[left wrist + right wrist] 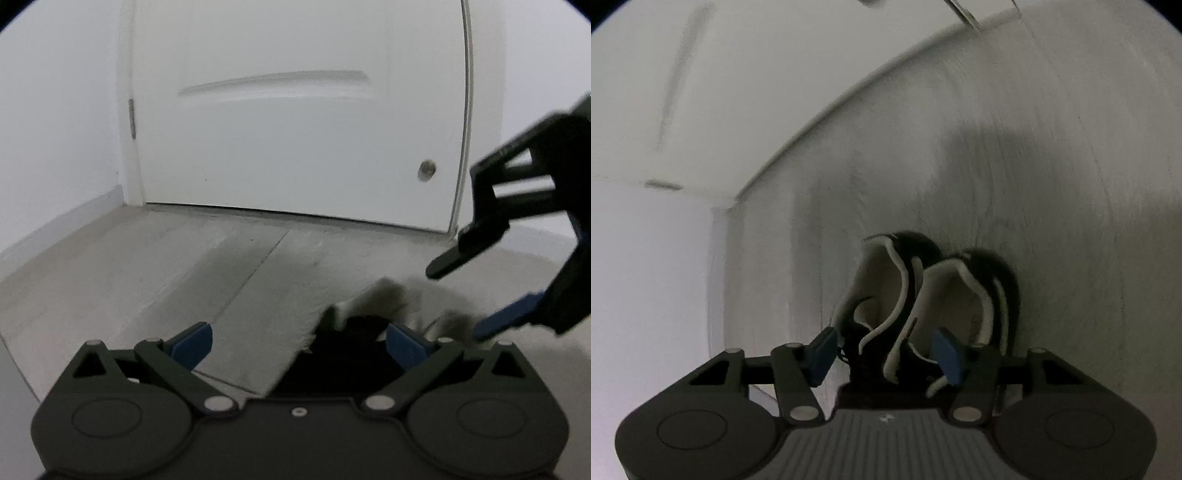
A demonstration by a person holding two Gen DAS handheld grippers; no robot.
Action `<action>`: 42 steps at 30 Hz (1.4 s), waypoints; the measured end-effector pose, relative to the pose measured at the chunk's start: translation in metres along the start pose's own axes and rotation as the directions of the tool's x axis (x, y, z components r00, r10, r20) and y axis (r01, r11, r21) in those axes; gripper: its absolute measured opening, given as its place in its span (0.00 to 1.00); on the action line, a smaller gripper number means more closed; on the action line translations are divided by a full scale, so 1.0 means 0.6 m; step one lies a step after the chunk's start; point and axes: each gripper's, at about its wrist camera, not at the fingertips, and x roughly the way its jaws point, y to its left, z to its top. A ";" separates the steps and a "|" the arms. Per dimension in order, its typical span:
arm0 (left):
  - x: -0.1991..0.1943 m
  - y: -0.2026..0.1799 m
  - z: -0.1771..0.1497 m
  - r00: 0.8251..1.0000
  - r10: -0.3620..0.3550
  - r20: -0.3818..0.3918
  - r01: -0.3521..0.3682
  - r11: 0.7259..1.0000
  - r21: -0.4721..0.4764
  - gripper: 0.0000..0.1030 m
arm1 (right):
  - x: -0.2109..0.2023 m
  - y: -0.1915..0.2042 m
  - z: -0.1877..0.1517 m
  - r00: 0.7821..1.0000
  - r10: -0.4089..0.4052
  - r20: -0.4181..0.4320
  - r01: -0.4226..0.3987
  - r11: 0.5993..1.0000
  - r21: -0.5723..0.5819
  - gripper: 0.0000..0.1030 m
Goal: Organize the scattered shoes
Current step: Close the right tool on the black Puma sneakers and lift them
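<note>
The right gripper (884, 354) points down at a pair of black shoes with pale linings and white trim, and its blue pads (947, 356) bracket the heel ends of the two. The left pad sits at the outer side of the left shoe (886, 280), and the right pad reaches into the opening of the right shoe (964, 295). Motion blur hides whether the pads actually press on the shoes, so I cannot tell if this is a firm grasp or only a straddle. The two shoes lie side by side, touching, toes pointing away from the camera, on a grey wood-grain floor (1052, 166). A white baseboard (849, 96) curves along the far edge of the floor.

The left gripper (299, 345) is released, its jaws spread wide with nothing pressed between them. A blurred dark shoe (364, 332) lies just ahead of its right pad, low in the left wrist view. The right gripper (476, 295) comes in from the right side of that view, its fingers angled down over the blurred shoe. Beyond them the grey floor runs to a closed white door (295, 129) with a hinge on its left edge and a small round fitting low on its right
</note>
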 end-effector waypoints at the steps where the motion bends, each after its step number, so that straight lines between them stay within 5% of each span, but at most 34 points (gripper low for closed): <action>1: 0.000 0.003 -0.002 1.000 -0.009 -0.008 0.009 1.000 -0.011 0.99 | 0.013 0.008 0.003 1.000 -0.014 0.001 0.014 1.000 0.002 0.55; 5: 0.001 -0.003 -0.003 0.999 -0.039 0.008 0.039 0.999 0.000 0.99 | 0.049 0.018 0.012 0.996 -0.092 0.019 0.092 0.996 0.020 0.43; 13: 0.008 0.001 -0.004 0.999 -0.033 -0.001 0.033 0.999 0.002 0.99 | 0.120 0.028 0.022 0.953 -0.293 0.070 0.291 0.956 0.048 0.43; 20: 0.007 0.003 -0.003 1.000 -0.013 -0.009 0.013 1.000 0.009 0.99 | 0.136 0.039 -0.002 0.912 -0.391 0.123 0.394 0.919 0.000 0.44; 24: 0.010 0.007 -0.002 1.000 0.002 -0.001 -0.002 1.000 -0.005 0.99 | 0.138 0.021 -0.014 0.910 -0.363 0.203 0.380 0.924 -0.052 0.35; 28: 0.009 0.016 0.000 1.000 0.022 0.014 -0.022 0.999 -0.032 0.99 | 0.131 0.018 -0.059 0.859 -0.287 0.424 0.417 0.873 -0.253 0.33; 32: 0.001 0.020 0.002 0.998 0.048 0.033 -0.046 0.997 -0.058 0.99 | 0.089 -0.008 -0.087 0.833 -0.167 0.528 0.378 0.868 -0.323 0.33; 35: -0.007 0.016 0.002 0.997 0.065 0.049 -0.062 0.996 -0.064 0.99 | 0.039 -0.013 -0.121 0.769 -0.036 0.639 0.382 0.827 -0.412 0.33; 42: -0.049 -0.014 0.008 0.988 0.110 0.109 -0.108 0.994 -0.030 0.99 | -0.090 -0.021 -0.223 0.519 0.310 0.796 0.520 0.625 -0.583 0.30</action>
